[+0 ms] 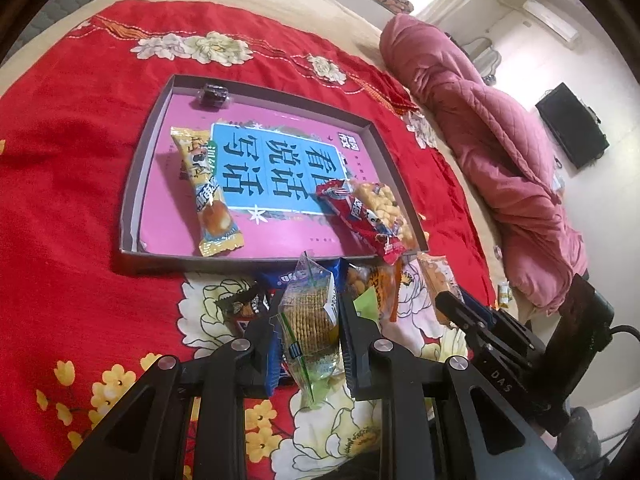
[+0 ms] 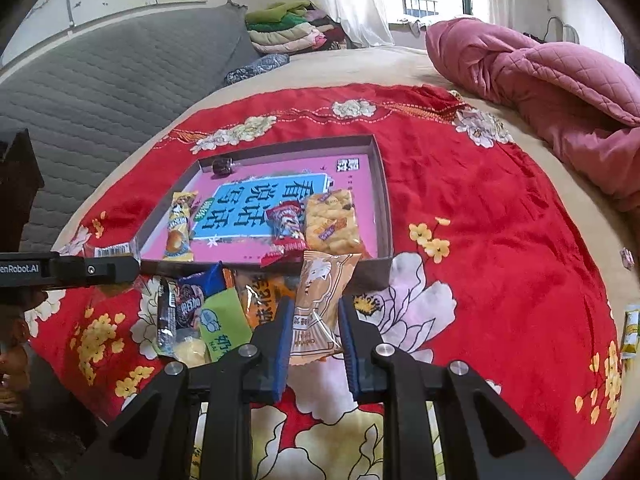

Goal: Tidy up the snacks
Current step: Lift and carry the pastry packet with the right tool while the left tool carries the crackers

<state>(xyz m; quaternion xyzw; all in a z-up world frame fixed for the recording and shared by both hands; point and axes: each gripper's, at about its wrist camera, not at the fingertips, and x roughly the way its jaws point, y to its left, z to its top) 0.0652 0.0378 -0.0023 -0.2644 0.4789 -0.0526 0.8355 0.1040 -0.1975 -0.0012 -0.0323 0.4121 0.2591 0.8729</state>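
Note:
My left gripper (image 1: 308, 314) is shut on a clear packet of round crackers (image 1: 310, 320), held upright just above the red floral cloth. My right gripper (image 2: 316, 308) is shut on a tan snack packet (image 2: 320, 304), also lifted off the cloth. Just beyond both lies a shallow box tray (image 1: 132, 184) with a pink floor. Inside it lie a yellow packet (image 1: 208, 196), a red packet (image 1: 360, 220), a pack of yellow puffs (image 2: 330, 220) and a small dark candy (image 1: 214, 94). Loose snacks (image 2: 208, 304) are piled in front of the tray.
The red floral cloth (image 2: 480, 200) covers a bed. A rolled pink quilt (image 2: 560, 88) lies along the right side, and a grey padded headboard (image 2: 100, 80) stands at the left. Small yellow packets (image 2: 632, 332) lie at the cloth's right edge.

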